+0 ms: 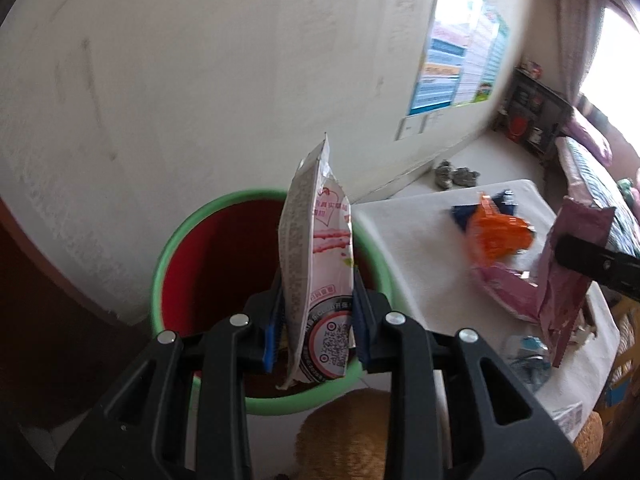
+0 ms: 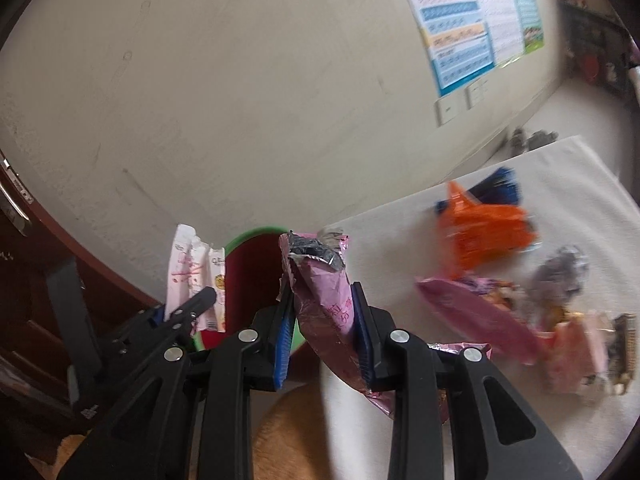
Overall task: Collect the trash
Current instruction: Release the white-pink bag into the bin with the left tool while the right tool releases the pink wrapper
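My left gripper point(image 1: 317, 292) is shut on a white and pink snack wrapper point(image 1: 316, 264) and holds it upright over the mouth of a red bin with a green rim point(image 1: 176, 248). The same wrapper point(image 2: 192, 280) and left gripper point(image 2: 188, 308) show at the left of the right wrist view. My right gripper point(image 2: 322, 304) is shut on a purple foil wrapper point(image 2: 324, 296), held near the table's left edge beside the bin point(image 2: 256, 268). That purple wrapper point(image 1: 568, 280) also shows at the right of the left wrist view.
A white table point(image 2: 580, 184) carries an orange wrapper point(image 2: 484, 232), a blue wrapper point(image 2: 496, 188), a pink wrapper point(image 2: 476, 316) and other loose trash. A wall stands behind the bin, dark wood furniture point(image 2: 24, 280) to its left. Shoes point(image 1: 456, 174) lie on the floor.
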`<state>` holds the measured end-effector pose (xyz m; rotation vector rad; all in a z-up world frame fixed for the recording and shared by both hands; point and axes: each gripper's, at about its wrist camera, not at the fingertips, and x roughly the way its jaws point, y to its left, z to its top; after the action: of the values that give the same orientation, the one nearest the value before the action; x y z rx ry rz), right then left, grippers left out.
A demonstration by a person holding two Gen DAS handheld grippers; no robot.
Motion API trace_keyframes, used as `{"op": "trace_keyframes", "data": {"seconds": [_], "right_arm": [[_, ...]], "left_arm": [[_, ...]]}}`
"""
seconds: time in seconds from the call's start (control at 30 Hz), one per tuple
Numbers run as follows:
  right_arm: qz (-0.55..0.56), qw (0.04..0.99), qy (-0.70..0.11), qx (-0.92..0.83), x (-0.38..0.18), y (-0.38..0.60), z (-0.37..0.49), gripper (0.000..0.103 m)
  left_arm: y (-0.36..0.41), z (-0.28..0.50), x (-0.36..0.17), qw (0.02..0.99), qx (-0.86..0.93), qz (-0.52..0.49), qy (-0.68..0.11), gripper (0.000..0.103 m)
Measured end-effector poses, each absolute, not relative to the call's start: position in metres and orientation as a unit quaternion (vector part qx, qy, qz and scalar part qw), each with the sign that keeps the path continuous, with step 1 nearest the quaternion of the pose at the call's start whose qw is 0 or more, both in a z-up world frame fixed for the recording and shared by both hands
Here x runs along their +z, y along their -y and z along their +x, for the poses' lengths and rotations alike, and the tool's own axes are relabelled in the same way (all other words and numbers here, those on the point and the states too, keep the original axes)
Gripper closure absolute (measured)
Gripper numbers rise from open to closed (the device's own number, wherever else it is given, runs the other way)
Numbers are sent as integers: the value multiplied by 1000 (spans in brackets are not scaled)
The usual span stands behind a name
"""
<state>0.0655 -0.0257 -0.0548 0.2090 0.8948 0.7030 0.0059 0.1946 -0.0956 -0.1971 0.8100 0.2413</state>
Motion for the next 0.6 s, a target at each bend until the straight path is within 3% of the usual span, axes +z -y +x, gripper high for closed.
{"op": "trace_keyframes", "data": {"seconds": [0.6], "right_arm": [[83,801,-448,389,-63,-81,97,75]], "left_arm": [[-237,6,-138,881,138,-133,-433,75]]}}
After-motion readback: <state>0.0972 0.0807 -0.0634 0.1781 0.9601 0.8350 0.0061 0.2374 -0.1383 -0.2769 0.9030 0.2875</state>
